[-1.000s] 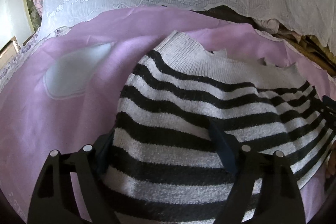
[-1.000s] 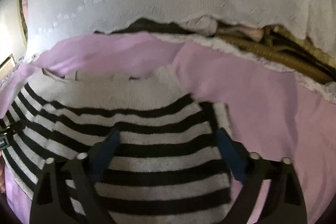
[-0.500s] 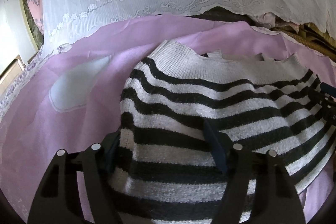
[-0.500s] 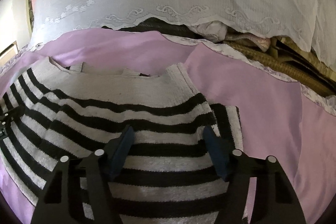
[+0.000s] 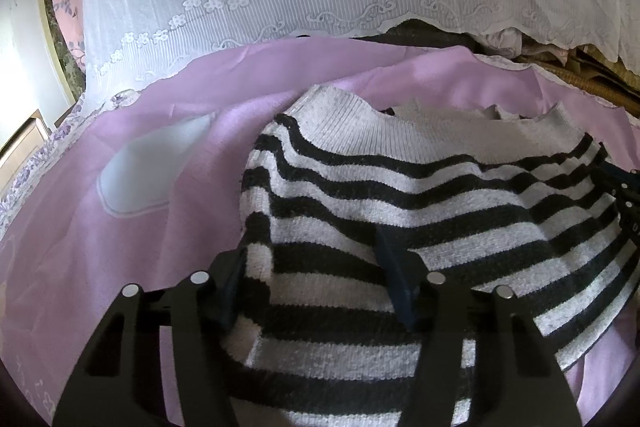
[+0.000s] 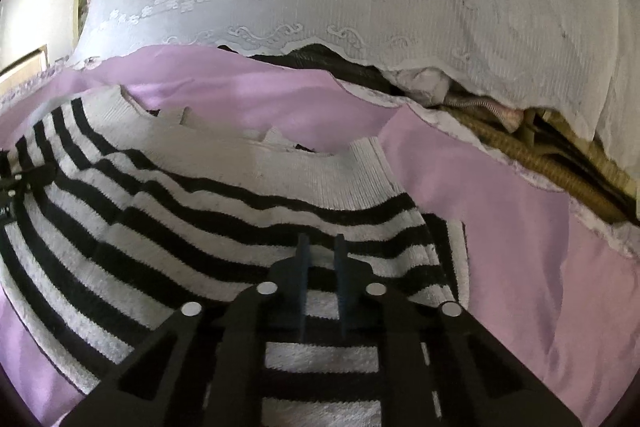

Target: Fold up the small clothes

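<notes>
Both grippers' jaws have narrowed, right gripper [image 6: 320, 247] pinching, left gripper [image 5: 312, 267] closing astride, the rumpled black-and-white striped sweater [image 5: 400, 195].

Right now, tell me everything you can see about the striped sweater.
The striped sweater is a fuzzy knit in black and off-white bands with a plain ribbed off-white collar at its far end. It lies rumpled, not yet folded, on the purple sheet. The left gripper straddles its left edge, jaws closing around the knit. The right gripper, jaws closing and nearly shut, pinches a ridge of knit near its right side.
</notes>
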The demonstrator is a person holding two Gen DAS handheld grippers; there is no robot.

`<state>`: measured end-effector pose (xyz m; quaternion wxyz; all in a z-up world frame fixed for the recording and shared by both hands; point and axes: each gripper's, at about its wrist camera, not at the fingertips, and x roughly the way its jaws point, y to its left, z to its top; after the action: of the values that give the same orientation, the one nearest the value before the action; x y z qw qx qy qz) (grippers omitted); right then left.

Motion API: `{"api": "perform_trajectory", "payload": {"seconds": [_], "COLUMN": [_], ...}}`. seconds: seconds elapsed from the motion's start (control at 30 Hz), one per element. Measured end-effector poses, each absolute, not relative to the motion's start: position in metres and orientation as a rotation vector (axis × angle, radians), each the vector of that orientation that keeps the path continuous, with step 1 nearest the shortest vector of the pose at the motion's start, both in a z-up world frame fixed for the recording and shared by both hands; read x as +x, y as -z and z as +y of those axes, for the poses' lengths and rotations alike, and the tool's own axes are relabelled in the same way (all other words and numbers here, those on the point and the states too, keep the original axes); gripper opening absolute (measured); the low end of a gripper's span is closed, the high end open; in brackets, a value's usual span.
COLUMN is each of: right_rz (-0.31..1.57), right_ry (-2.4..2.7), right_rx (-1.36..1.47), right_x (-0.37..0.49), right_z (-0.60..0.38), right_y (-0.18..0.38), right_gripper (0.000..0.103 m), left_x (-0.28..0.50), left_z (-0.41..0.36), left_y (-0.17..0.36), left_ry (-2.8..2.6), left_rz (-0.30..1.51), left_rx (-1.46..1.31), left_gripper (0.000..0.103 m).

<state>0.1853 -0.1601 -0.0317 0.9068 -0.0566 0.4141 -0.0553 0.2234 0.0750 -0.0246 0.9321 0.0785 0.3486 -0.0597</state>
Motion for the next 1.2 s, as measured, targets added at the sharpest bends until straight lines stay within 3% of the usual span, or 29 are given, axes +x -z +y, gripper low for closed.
{"api": "perform_trajectory", "payload": {"seconds": [0.53, 0.77, 0.97, 1.13, 1.17, 1.2], "right_rz": [0.834, 0.763, 0.778, 0.890, 0.884, 0.878], "right_ry": [0.124, 0.107, 0.067, 0.016, 0.030, 0.041], "right_rx": [-0.119, -0.027, -0.003, 0.021, 0.048, 0.085], "right_x": [0.180, 0.142, 0.061, 0.017, 0.019, 0.024], "right_z": [-0.161, -0.170, -0.176, -0.190, -0.194, -0.201], "right_y": [0.026, 0.004, -0.011, -0.005, -0.007, -0.010], "right_gripper": [0.002, 0.000, 0.000, 0.001, 0.007, 0.029], "left_x": [0.221, 0.199, 0.134, 0.081, 0.083, 0.091], "left_z": [0.076, 0.096, 0.116, 0.126, 0.126, 0.124], "left_y": [0.023, 0.011, 0.009, 0.021, 0.018, 0.013], "left_ry": [0.119, 0.129, 0.232, 0.330, 0.314, 0.294], "left_rz": [0.702, 0.677, 0.662, 0.722, 0.722, 0.723], "left_rx": [0.156, 0.098, 0.112, 0.201, 0.208, 0.215], "left_gripper": [0.048, 0.018, 0.008, 0.012, 0.022, 0.031]}}
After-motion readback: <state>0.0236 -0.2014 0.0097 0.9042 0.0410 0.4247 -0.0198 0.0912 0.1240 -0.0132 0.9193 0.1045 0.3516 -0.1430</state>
